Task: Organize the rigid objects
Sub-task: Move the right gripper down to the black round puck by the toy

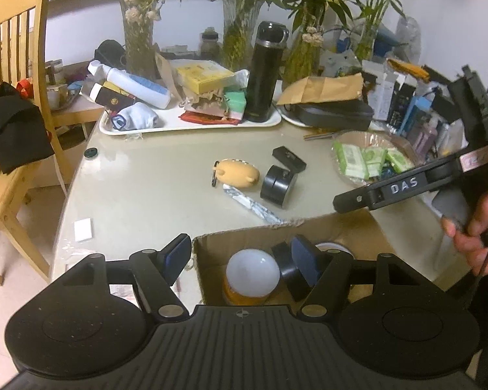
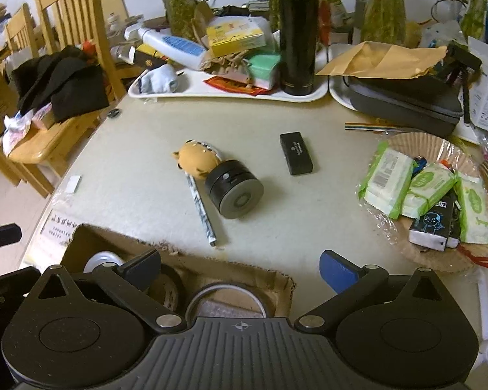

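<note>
- Counter (image 2: 146, 149): pale, glossy top.
- Resting directly on it: cardboard box (image 2: 211, 260), black cylinder (image 2: 234, 191) on its side, tan plush toy (image 2: 196, 159), flat black case (image 2: 296, 153), white tray (image 2: 211, 92), wicker basket (image 2: 439, 260).

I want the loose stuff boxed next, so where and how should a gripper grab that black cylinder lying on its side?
Grip the black cylinder across its two flat ends, coming straight down. It lies on its side and its curved wall could roll from the pads. The right gripper is open; mind the plush toy touching its far end.
</note>
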Demonstrator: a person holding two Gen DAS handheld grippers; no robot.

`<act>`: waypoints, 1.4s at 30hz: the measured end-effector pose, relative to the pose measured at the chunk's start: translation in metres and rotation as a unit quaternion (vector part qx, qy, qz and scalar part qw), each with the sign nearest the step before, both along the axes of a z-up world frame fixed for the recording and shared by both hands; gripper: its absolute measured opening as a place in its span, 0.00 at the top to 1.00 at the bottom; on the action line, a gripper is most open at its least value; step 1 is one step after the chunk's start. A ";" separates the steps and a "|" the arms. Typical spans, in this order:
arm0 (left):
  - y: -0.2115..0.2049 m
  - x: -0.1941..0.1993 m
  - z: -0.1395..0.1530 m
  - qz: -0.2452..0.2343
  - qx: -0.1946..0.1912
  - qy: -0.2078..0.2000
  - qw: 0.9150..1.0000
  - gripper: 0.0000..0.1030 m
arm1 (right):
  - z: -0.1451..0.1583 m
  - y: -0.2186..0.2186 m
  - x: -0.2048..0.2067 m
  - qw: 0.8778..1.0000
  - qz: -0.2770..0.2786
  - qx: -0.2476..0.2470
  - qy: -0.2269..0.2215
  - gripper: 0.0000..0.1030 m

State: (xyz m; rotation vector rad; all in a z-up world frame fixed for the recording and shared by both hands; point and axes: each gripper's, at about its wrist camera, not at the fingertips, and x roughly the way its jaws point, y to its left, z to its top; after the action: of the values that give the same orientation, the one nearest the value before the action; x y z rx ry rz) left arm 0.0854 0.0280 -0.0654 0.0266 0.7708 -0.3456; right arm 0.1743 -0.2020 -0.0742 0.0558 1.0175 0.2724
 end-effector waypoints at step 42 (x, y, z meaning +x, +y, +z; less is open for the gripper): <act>0.000 0.035 0.065 -0.018 -0.021 -0.076 0.997 0.34 | 0.039 -0.004 0.027 0.994 0.067 -0.051 -0.066 0.00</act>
State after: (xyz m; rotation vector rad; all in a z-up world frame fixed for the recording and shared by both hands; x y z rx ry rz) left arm 0.1202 0.0277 -0.0009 0.0269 0.6129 -0.3904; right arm 0.2016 -0.2059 -0.0355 -0.1225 0.9035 0.3419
